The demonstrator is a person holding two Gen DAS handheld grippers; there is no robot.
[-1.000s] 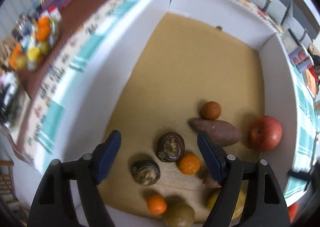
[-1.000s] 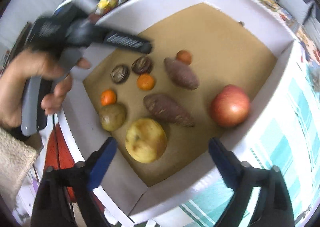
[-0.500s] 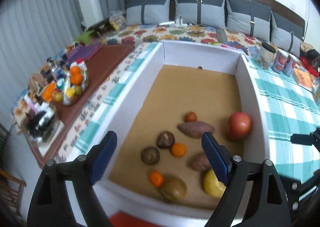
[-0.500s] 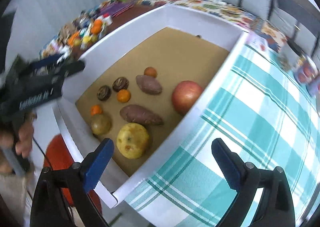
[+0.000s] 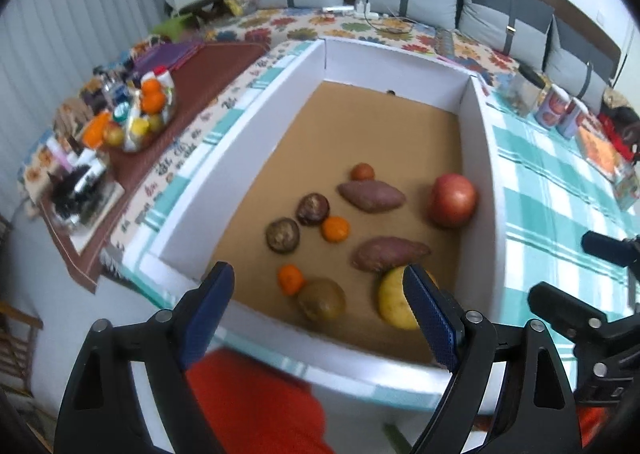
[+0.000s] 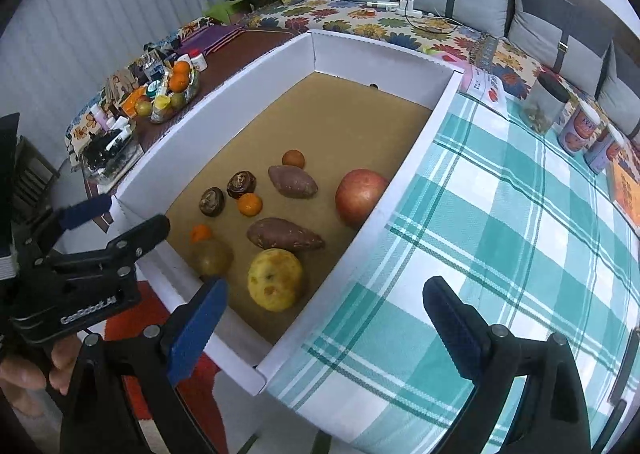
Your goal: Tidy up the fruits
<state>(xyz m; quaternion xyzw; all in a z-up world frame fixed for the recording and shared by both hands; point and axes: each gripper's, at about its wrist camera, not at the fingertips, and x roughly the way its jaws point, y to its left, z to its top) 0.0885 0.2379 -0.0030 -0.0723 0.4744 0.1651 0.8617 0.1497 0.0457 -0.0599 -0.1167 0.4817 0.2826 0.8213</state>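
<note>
fruits lie loose on the brown floor of a white box (image 6: 404, 182) that stands on a desk covered by a teal checked cloth (image 6: 500, 222). the near sweet potato (image 6: 285, 234) lies with its long axis running across the box, its thinner tip toward the right wall; the far sweet potato (image 6: 293, 181) lies slanted, its long axis running from upper left to lower right in the right wrist view. a red apple (image 6: 360, 198) sits just beside the right wall, a yellow fruit (image 6: 275, 279) near the front wall, and a greenish-brown fruit (image 6: 213, 257) left of it. three small oranges are spread about: one (image 6: 201, 232) beside the greenish fruit, one (image 6: 250, 204) in the middle, one (image 6: 293, 158) just beyond the far sweet potato. two dark round fruits (image 6: 212, 201) lie side by side left of the middle orange. the left claw (image 5: 320, 318) hangs above the front wall of the box, pointing steeply down, its jaws spread wide with nothing between the pads; the fruits all lie beyond and below it. the right claw (image 6: 324, 314) is over the front right corner of the box, jaws wide apart and holding nothing, with the yellow fruit just ahead of its left finger. a bowl of other fruit (image 5: 140, 114) stands well apart on a brown side table to the left.
</note>
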